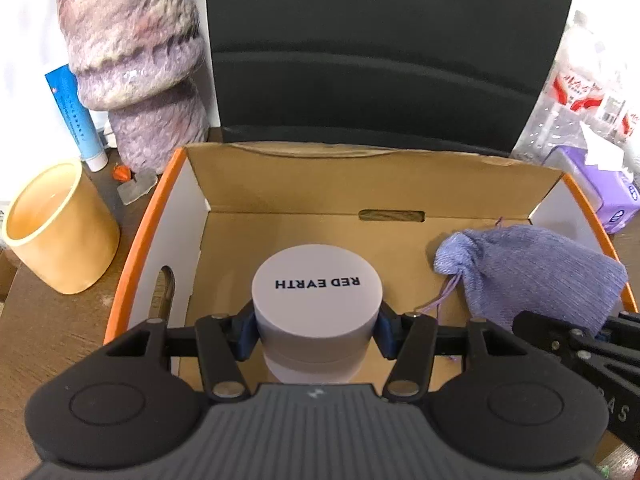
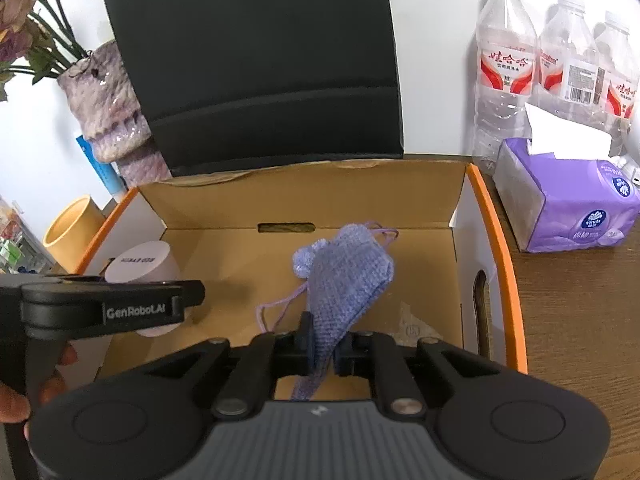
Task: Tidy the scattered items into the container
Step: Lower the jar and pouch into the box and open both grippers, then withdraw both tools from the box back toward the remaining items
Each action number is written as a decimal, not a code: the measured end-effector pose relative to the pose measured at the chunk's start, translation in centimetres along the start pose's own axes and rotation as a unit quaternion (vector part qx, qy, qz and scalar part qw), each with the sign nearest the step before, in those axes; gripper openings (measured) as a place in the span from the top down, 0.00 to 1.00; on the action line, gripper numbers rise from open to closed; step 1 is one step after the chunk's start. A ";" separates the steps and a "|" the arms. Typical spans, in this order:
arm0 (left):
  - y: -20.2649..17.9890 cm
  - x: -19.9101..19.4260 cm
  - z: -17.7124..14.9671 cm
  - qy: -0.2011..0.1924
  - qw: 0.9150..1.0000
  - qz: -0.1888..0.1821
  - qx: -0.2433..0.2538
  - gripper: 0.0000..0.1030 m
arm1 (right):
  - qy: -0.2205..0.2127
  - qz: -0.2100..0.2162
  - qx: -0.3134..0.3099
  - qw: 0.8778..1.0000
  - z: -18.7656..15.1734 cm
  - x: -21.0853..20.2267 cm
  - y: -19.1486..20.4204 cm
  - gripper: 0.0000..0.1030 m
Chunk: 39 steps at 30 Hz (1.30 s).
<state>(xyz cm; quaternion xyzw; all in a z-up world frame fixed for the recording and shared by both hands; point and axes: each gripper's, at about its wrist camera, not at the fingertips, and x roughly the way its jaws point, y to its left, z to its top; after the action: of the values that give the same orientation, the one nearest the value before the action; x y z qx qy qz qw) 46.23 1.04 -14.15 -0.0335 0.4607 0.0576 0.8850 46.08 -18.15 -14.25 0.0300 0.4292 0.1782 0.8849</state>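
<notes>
Starting on the left, a yellow cup (image 1: 60, 228) stands on the table (image 1: 48, 332) just outside the box's orange rim, with a mottled purple vase (image 1: 136, 60) behind it. Then the left gripper (image 1: 316, 330): jaws clenched on the sides of a white round jar (image 1: 316, 292), lid printed RED EARTH, held inside the cardboard box (image 1: 400, 184) toward its left half. I cannot tell whether the jar's base touches the floor yet. Across to the right gripper (image 2: 324, 346), jaws pinching one corner of the knitted blue pouch (image 2: 348, 276), which sits over the box's middle with its drawstring (image 2: 276, 308) trailing. Tissue pack (image 2: 568, 204) and water bottles (image 2: 504, 64) stand beyond the right wall.

Risks, as I judge them: letting go of the jar while it is off the floor could tip it onto its side. The loose cord might snag a jaw on withdrawal and drag the pouch back out. The two tools are close, so a collision is possible.
</notes>
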 end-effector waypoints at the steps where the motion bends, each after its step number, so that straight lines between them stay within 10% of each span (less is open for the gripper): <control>1: -0.1 0.1 0.0 0.004 1.000 0.004 0.001 0.45 | 0.000 -0.001 -0.001 1.000 -0.1 0.0 0.0 0.90; 11: -0.3 0.9 0.1 0.031 0.999 0.030 0.001 0.43 | 0.001 -0.005 -0.006 1.000 -0.8 -0.2 -0.1 0.56; 23: 1.2 -2.5 0.3 -0.019 0.999 0.018 -0.036 0.00 | -0.021 -0.002 -0.025 0.999 -1.1 -3.4 0.7 0.00; 39: 2.1 -16.0 -2.6 -0.122 0.991 -0.011 -0.057 0.00 | -0.090 -0.014 -0.045 0.995 -2.9 -14.3 3.4 0.00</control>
<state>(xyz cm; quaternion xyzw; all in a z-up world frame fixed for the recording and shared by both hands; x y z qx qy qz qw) 34.79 1.67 -2.57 -0.0819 0.3449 0.0776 0.9319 34.75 -20.18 -4.63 -0.0003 0.3397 0.1814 0.9229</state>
